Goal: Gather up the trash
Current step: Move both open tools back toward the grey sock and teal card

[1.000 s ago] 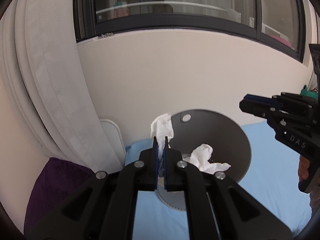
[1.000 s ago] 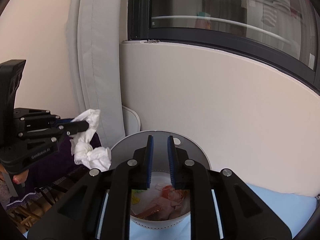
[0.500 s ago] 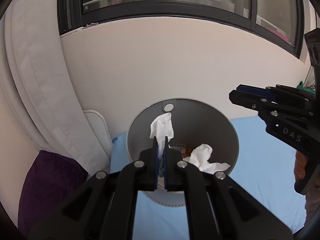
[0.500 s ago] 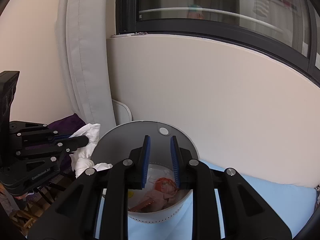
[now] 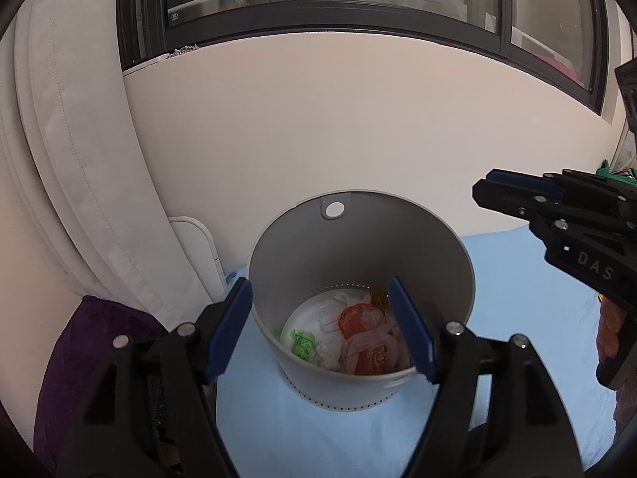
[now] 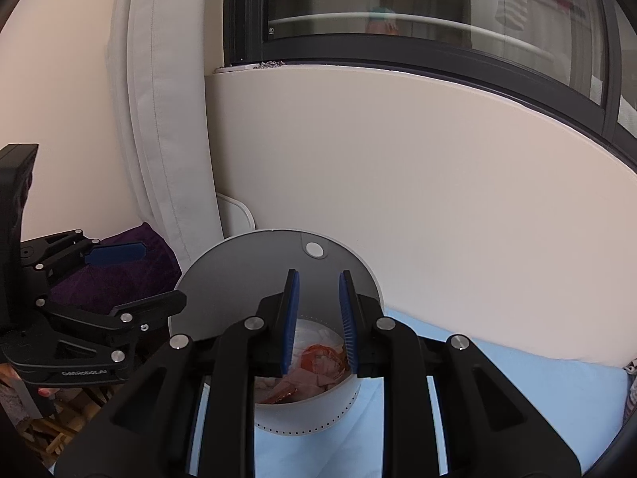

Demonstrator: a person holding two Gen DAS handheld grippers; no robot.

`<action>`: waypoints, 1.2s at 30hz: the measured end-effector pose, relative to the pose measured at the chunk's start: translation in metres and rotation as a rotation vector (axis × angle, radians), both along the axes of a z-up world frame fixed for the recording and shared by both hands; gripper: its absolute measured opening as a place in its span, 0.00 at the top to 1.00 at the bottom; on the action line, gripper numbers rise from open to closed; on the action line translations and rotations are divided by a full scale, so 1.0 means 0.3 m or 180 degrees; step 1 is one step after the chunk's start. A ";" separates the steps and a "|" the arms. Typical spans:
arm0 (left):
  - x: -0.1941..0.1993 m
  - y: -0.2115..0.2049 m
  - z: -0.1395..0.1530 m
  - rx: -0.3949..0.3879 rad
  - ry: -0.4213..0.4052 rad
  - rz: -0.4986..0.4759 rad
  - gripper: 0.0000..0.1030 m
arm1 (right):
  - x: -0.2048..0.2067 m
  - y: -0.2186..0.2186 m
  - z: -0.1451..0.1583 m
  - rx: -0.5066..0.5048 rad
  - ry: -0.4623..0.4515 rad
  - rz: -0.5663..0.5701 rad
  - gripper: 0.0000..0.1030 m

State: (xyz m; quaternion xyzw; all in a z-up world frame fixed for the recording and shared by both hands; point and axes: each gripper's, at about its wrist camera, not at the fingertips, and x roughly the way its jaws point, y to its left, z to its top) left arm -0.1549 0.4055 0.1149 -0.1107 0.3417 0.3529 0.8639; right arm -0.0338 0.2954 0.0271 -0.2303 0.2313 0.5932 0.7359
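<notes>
The left gripper [image 5: 320, 320] hangs over the grey bin [image 5: 458, 279] on the blue sheet, jaws opening, nothing between them; only its view shows green scrap [image 5: 302, 343] among the trash [image 5: 368, 340]. The right gripper [image 6: 316, 318] is slightly parted, empty

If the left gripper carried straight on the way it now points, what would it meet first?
Probably the grey bin: the left gripper, jaws opening and empty, aims into its mouth, towards the trash inside. Depth is uncertain.
</notes>
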 end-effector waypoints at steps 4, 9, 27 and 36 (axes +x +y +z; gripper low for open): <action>-0.026 -0.028 -0.012 -0.0044 0.0003 0.0000 0.31 | -0.007 -0.005 -0.012 -0.0024 0.0002 -0.0006 0.70; -0.061 -0.060 -0.032 -0.0061 0.0041 0.0026 0.31 | -0.015 -0.024 -0.019 -0.0016 0.0010 -0.0029 0.58; -0.004 -0.354 -0.085 0.0006 0.0047 -0.0436 0.28 | 0.029 -0.310 -0.046 0.0070 0.0076 -0.0574 0.30; 0.201 -0.605 -0.119 0.0055 0.0031 -0.1138 0.27 | 0.111 -0.669 -0.085 0.0033 -0.0182 -0.1435 0.25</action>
